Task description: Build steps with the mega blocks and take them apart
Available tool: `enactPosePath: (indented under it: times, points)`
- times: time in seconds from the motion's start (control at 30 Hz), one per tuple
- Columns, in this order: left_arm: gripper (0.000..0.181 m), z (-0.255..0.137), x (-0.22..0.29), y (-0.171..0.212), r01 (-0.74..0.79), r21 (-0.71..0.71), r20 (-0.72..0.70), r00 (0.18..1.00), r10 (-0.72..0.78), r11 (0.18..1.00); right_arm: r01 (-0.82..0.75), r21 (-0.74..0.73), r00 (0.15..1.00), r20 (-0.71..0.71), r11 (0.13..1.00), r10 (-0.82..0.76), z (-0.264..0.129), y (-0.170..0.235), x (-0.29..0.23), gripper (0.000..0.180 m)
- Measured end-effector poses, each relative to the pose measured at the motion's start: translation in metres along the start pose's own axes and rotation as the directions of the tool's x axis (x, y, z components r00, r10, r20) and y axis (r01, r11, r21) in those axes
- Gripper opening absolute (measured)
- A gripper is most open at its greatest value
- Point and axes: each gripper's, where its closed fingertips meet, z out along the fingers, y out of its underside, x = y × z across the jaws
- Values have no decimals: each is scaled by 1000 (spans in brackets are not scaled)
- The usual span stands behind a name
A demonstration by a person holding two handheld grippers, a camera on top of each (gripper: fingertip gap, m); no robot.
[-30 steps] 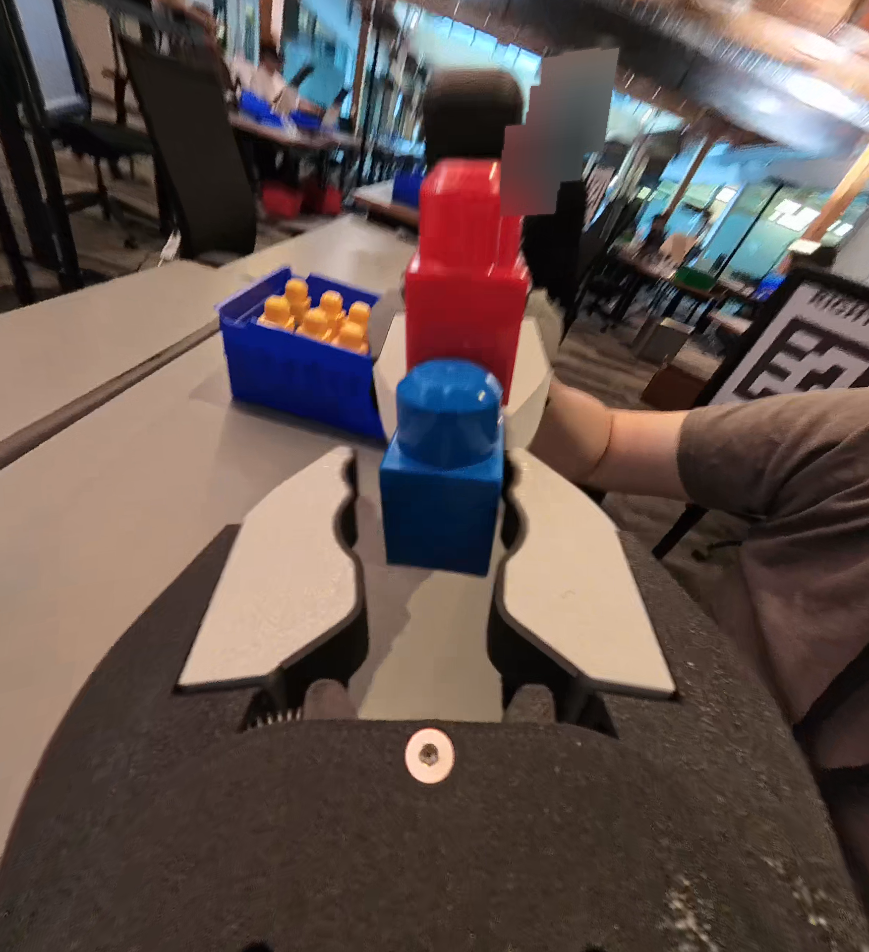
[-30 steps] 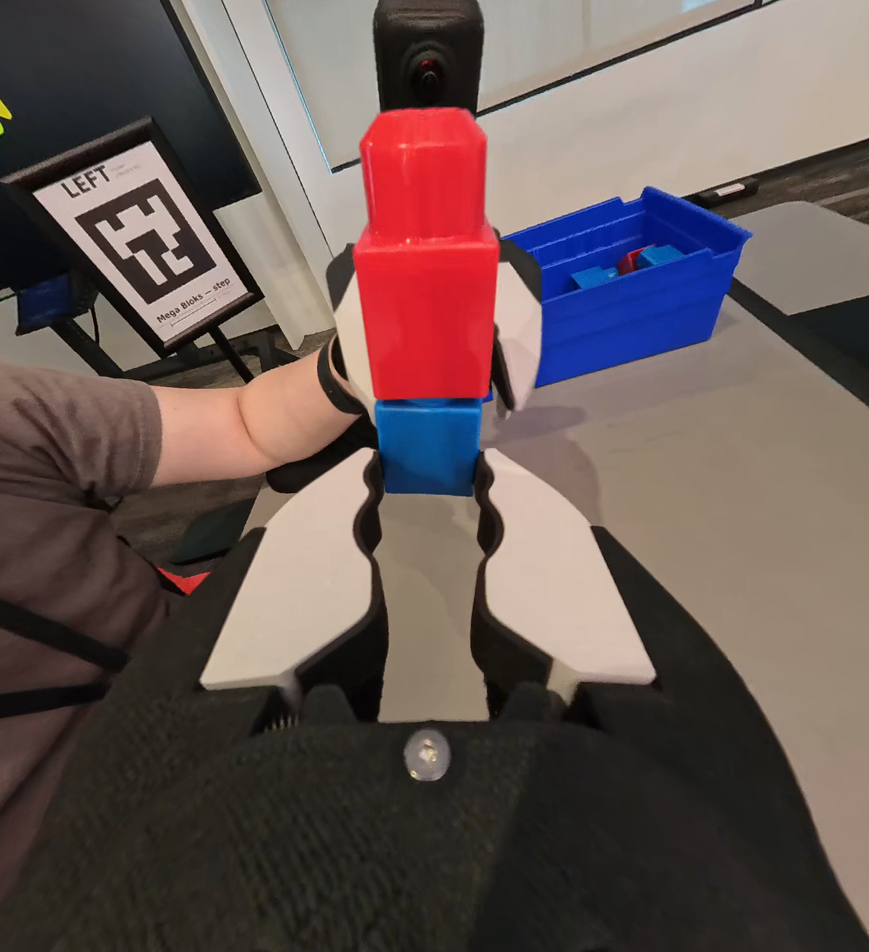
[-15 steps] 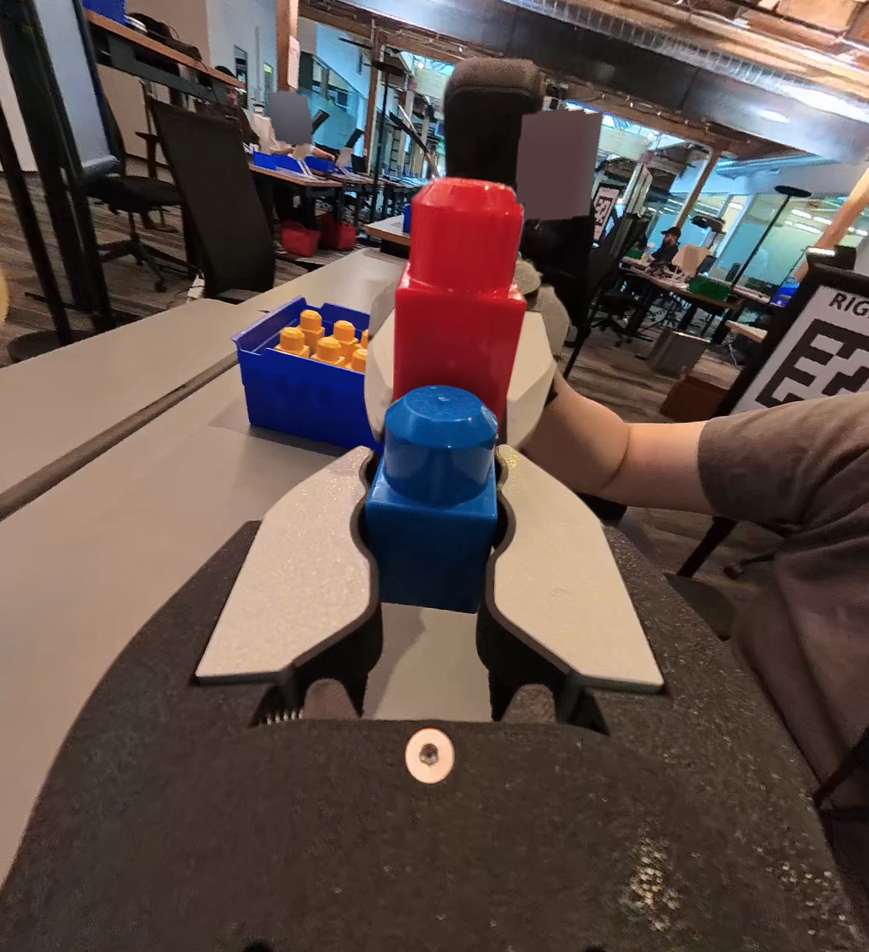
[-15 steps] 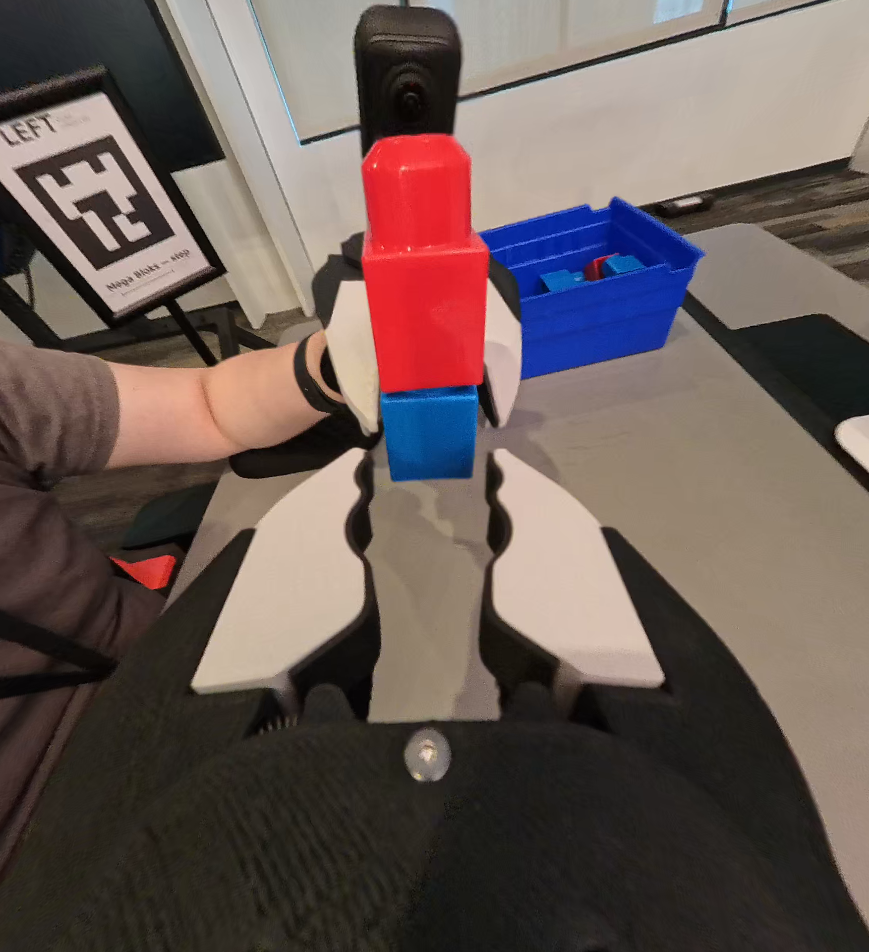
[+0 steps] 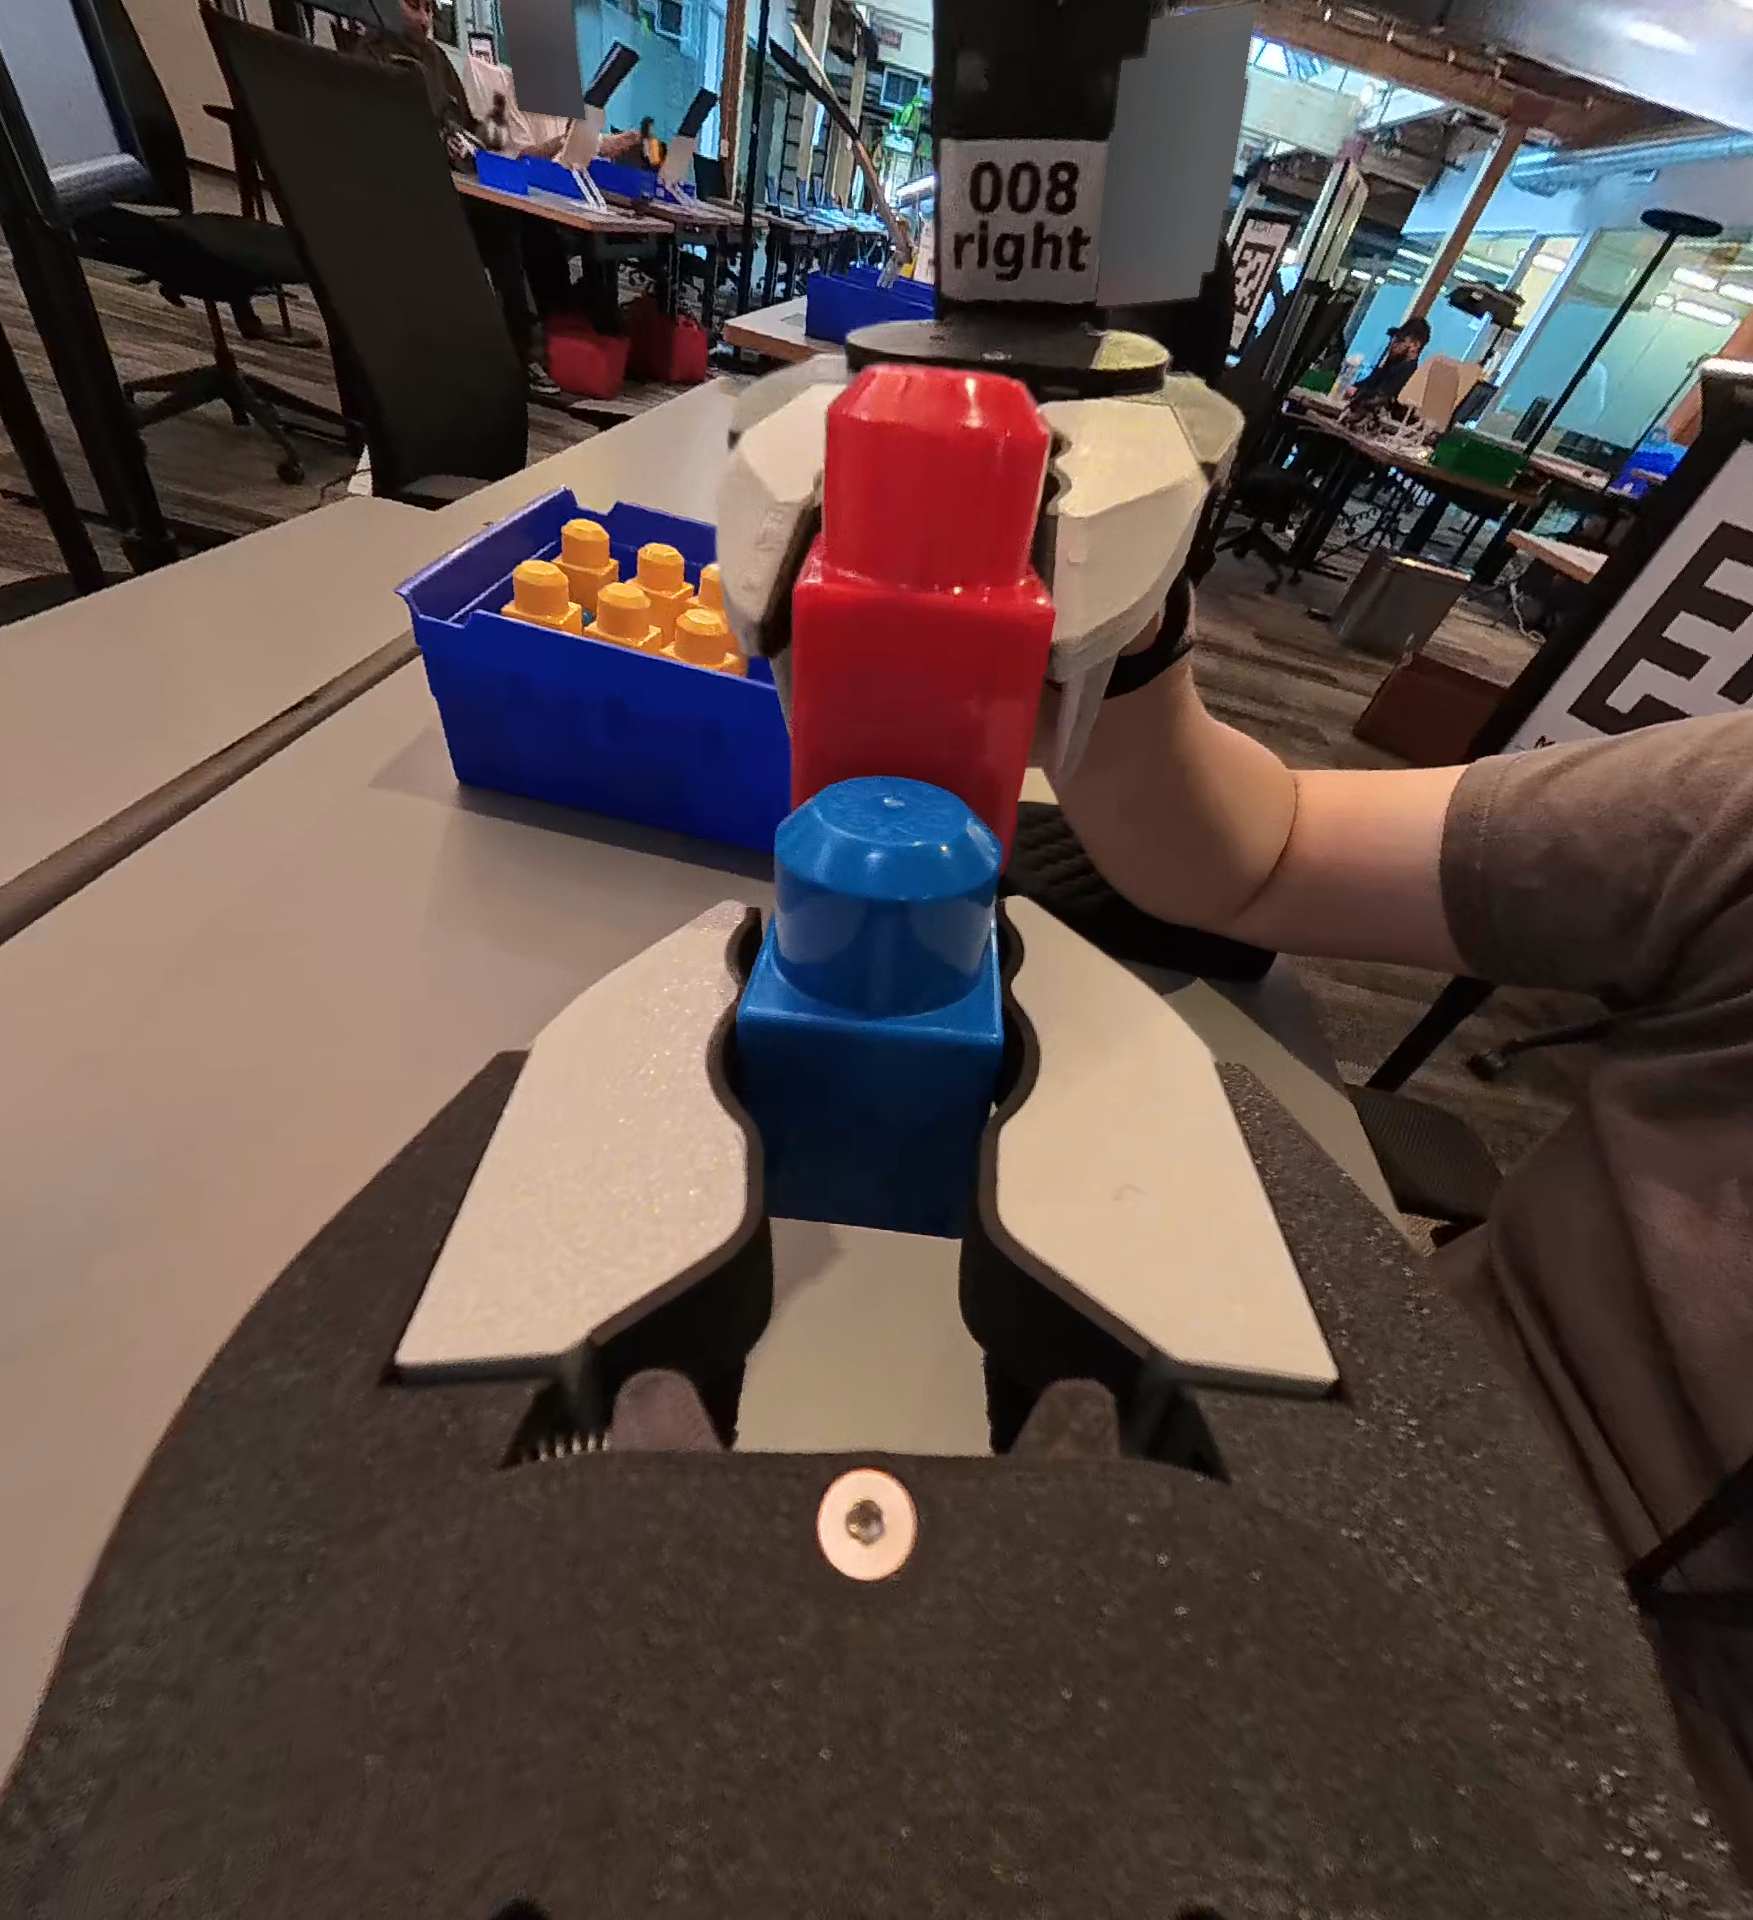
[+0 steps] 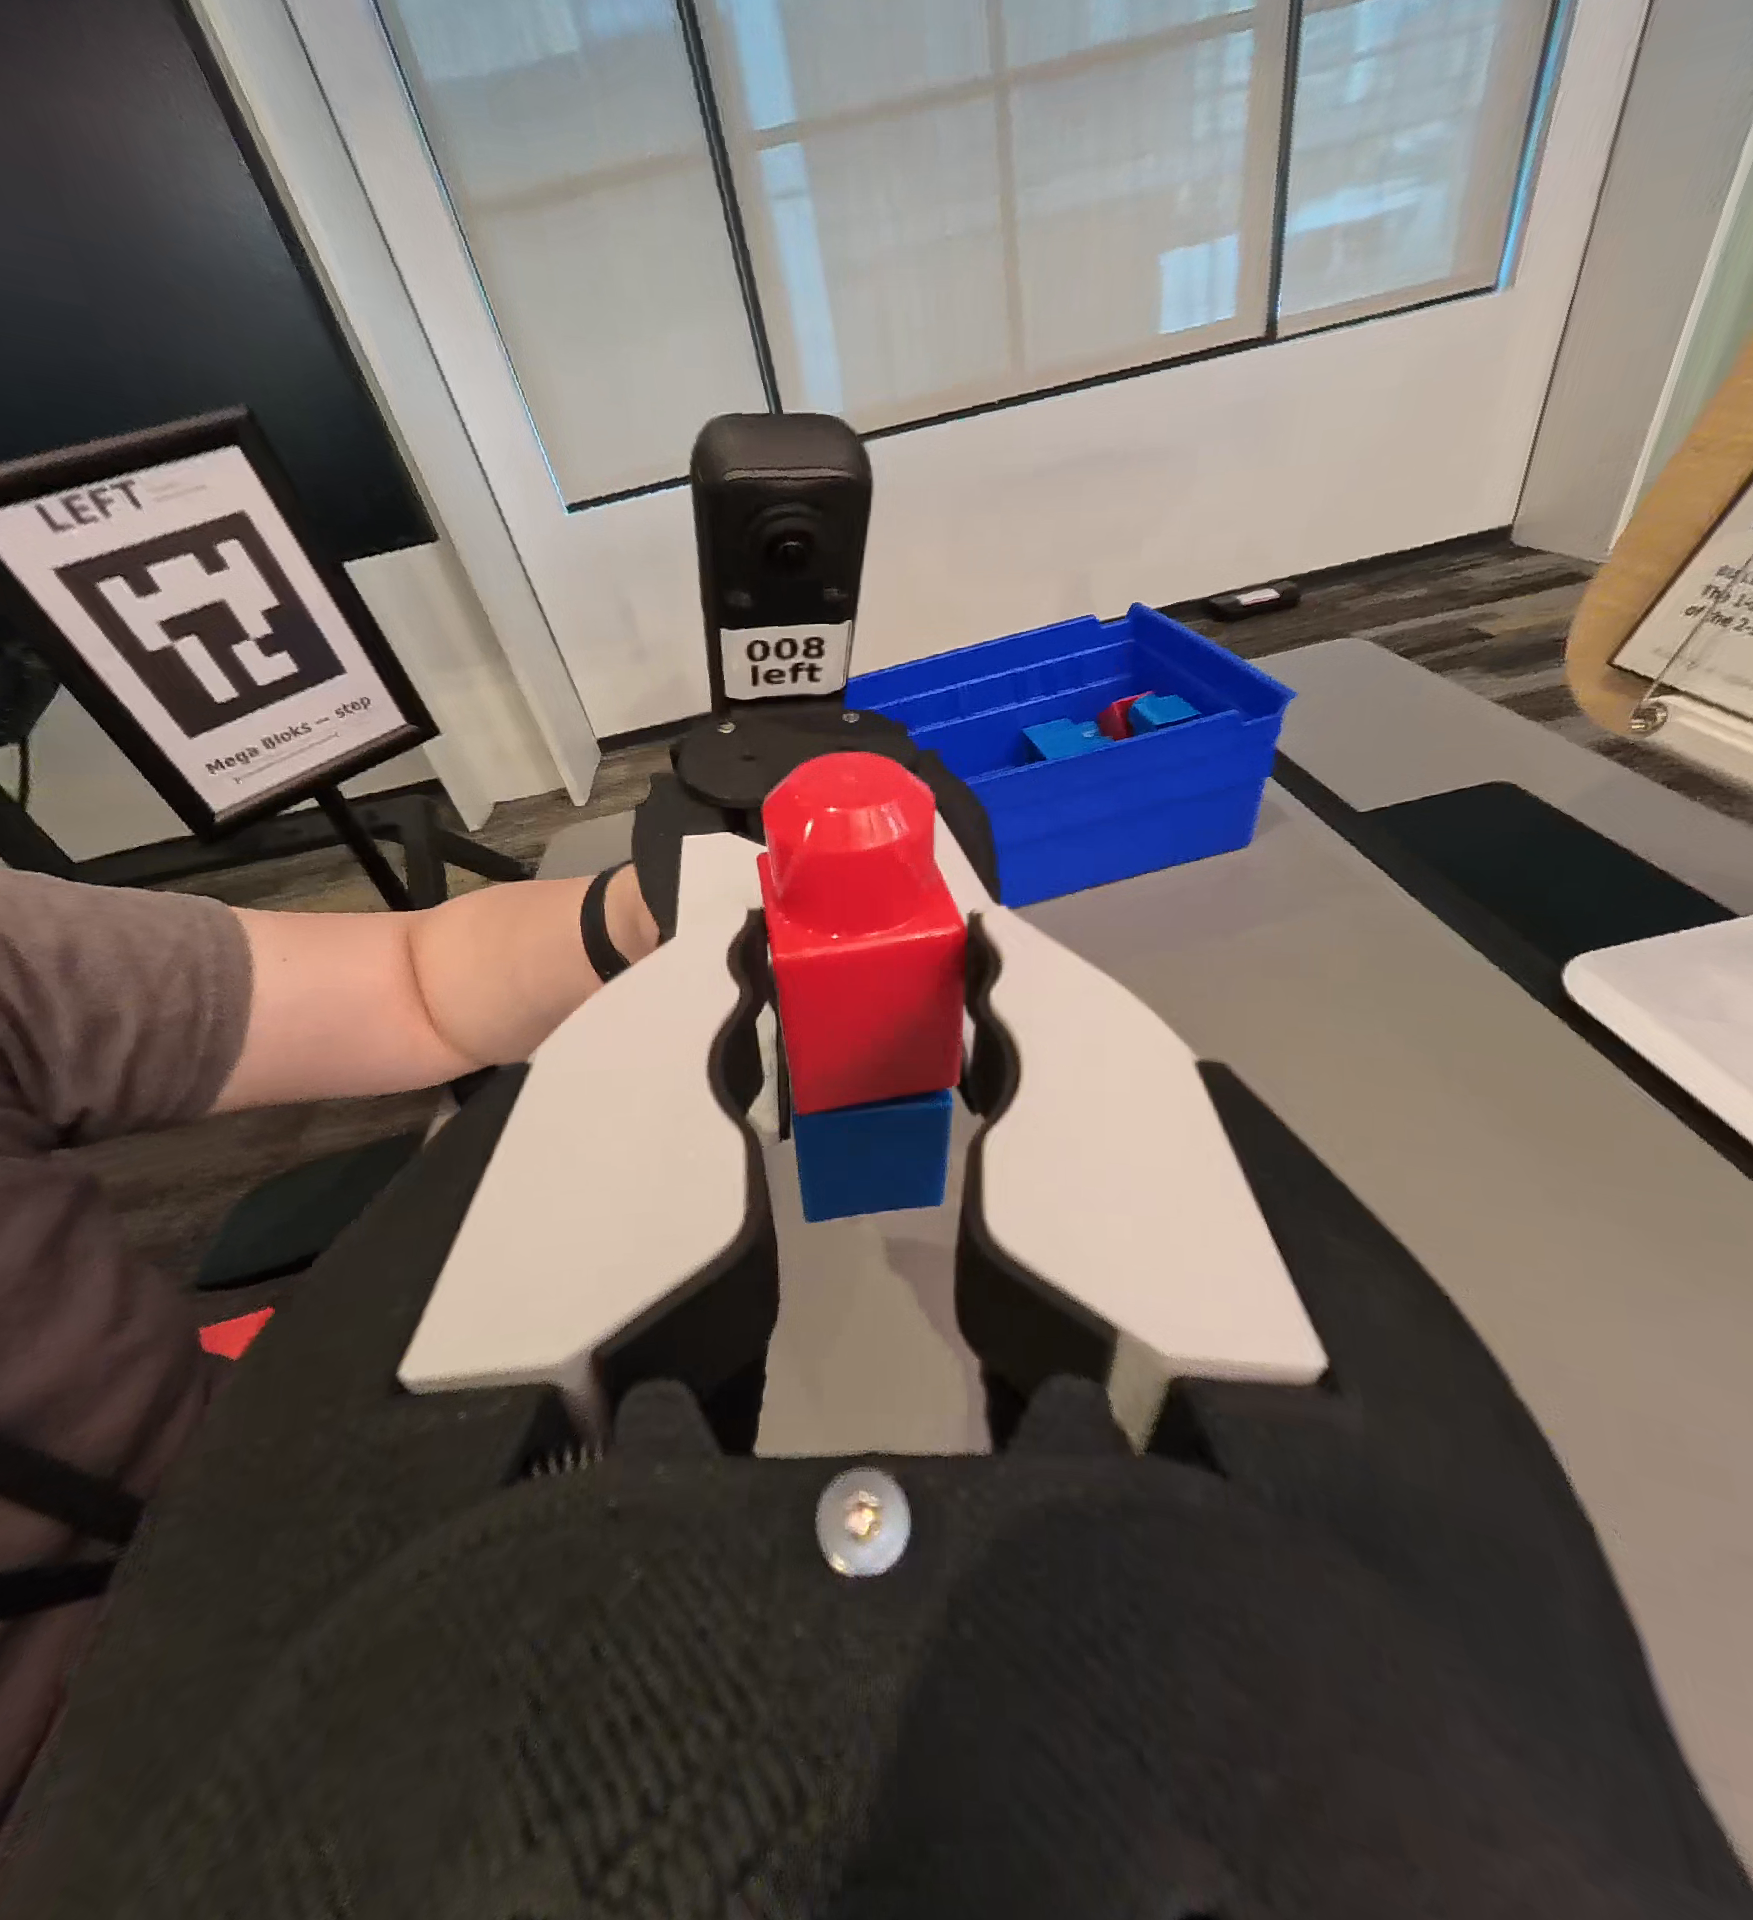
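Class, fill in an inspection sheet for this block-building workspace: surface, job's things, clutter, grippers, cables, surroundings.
Surface: grey table, a seam running across it.
Job's things: red block stacked on blue block, one blue stud left bare, like a step; blue bin of yellow blocks; second blue bin holding loose blocks, blue and red.
Clutter: white object at the table edge, partly out of frame.
Grippers: left gripper, jaws shut on the blue block; right gripper, jaws shut on the red block.
Cables: nothing seen.
Surroundings: framed marker sign, window, office chair.
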Motion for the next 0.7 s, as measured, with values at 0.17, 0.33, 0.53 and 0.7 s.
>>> enactPosePath:
  times: [0.17,0.33,0.53,0.7]
  points:
    - [41,2,6,-8,24,60,-20,1000,-23,998,-18,56,1000,2,998,18,-2,-7,-3,36]
    - [41,0,6,-13,45,92,-18,999,-44,995,-18,119,1000,-16,993,20,-2,-11,-2,36]
    - [41,-3,4,-18,63,126,-15,998,-61,990,-12,166,999,-32,986,17,-1,-12,-1,36]
    - [41,-7,2,-19,44,121,9,999,-46,992,-5,182,999,-42,983,12,0,-10,1,36]
